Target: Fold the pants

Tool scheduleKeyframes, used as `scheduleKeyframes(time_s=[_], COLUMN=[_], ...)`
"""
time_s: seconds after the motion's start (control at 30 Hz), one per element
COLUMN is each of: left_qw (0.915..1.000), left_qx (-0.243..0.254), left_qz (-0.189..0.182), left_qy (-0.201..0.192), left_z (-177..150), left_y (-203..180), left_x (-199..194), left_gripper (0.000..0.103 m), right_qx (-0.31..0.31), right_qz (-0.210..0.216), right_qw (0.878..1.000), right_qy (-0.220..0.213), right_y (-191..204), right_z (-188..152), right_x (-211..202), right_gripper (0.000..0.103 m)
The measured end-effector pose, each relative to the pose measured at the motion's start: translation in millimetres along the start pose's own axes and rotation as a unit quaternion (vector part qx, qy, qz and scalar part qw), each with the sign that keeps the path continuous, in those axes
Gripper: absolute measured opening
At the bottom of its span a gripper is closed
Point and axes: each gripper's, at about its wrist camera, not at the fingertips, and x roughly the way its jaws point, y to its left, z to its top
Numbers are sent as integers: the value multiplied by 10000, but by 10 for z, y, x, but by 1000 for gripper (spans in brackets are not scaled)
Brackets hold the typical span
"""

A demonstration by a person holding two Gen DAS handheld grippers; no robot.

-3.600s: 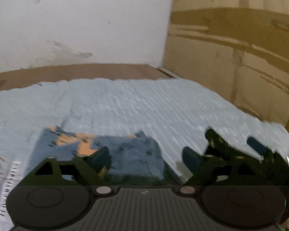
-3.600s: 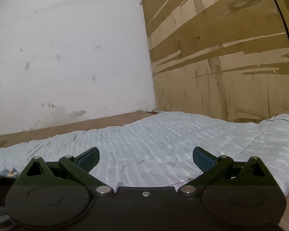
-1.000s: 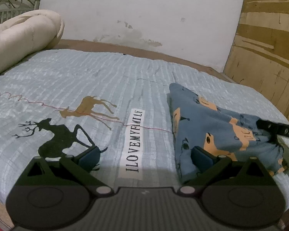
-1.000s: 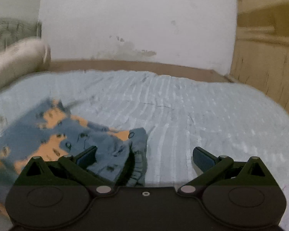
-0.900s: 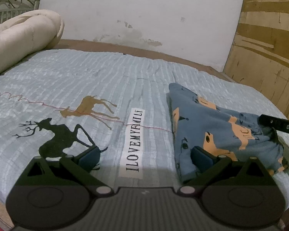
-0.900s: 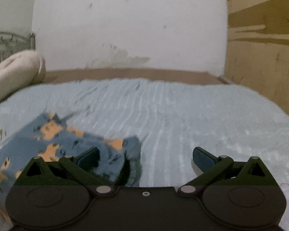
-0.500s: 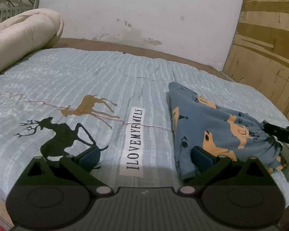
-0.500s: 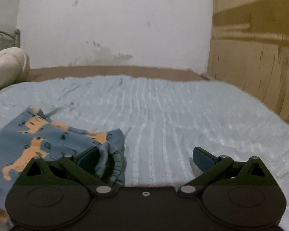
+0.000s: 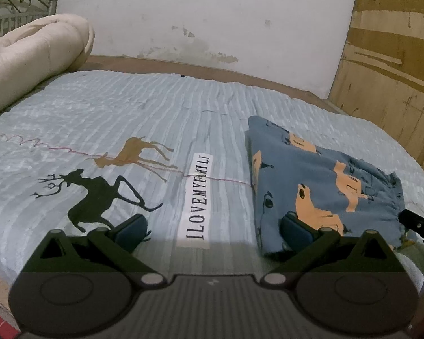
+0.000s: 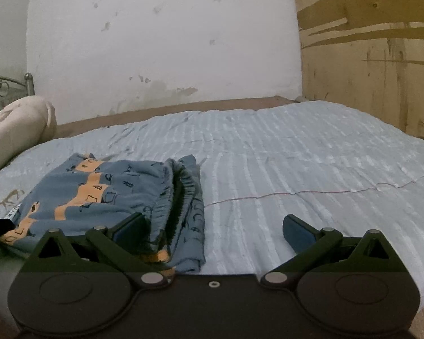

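Observation:
The blue pants (image 9: 319, 180) with orange animal prints lie folded in a compact stack on the pale blue bedspread (image 9: 161, 113). My left gripper (image 9: 213, 230) is open and empty, its right finger just over the stack's near left corner. In the right wrist view the pants (image 10: 107, 195) lie at the left, waistband edge facing me. My right gripper (image 10: 213, 230) is open and empty, its left finger at the stack's near edge. The right gripper's tip (image 9: 418, 226) shows at the far right of the left wrist view.
A rolled cream quilt (image 9: 34, 53) lies at the bed's far left by a metal headboard (image 9: 17, 8). A white wall (image 10: 161, 42) stands behind and a plywood panel (image 10: 376, 56) at the right. The bedspread carries deer prints (image 9: 99, 192) and a text label (image 9: 199, 197).
The right gripper has drawn back and swung, so the folded pants now sit steady at its left. The left gripper has hardly moved. Both stay open.

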Motion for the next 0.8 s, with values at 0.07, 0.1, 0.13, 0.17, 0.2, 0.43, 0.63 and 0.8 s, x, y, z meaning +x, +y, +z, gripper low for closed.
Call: scheduleKeyframes(time_s=[0.07,0.1,0.13,0.17,0.2,0.43,0.63,0.8], left_qw=[10000,10000,10000,10000,9999,9999,9991,9987], left_qx=[26,44,56,63,70,-64,-336,-327], left_qz=[20,33,42,59,78,9,-243,-337], left_qy=[1,3,11,25,45,125,88,195], left_z=[-8,-11,-11,-9,-4,49,194,321], left_y=[-4,-9,-11,-16,-21,-14,-46,-161], left_x=[-12,-18,-28,-37,-54,-182,-108,147], left_gripper=[102,102,102,102,102,102,102,102], right_qx=[43,72,112,158,196,257,604,45], right_qz=[21,27,35,51,69,235,1320,1622], right_qw=[10000,10000,9999,9998,9997,9974,9864,9866], right_qy=[-16,-26,-45,-71,-103,-625,-773,-171], right_y=[-20,-30,-43,-58,-74,-110,-196,-130], right_z=[-14,-33,-43,-66,-85,-216,-33,329], right_x=[-11,-15,-17,-26,-36,-197,-196,190], right_gripper=[102,102,102,102,102,102,102,102])
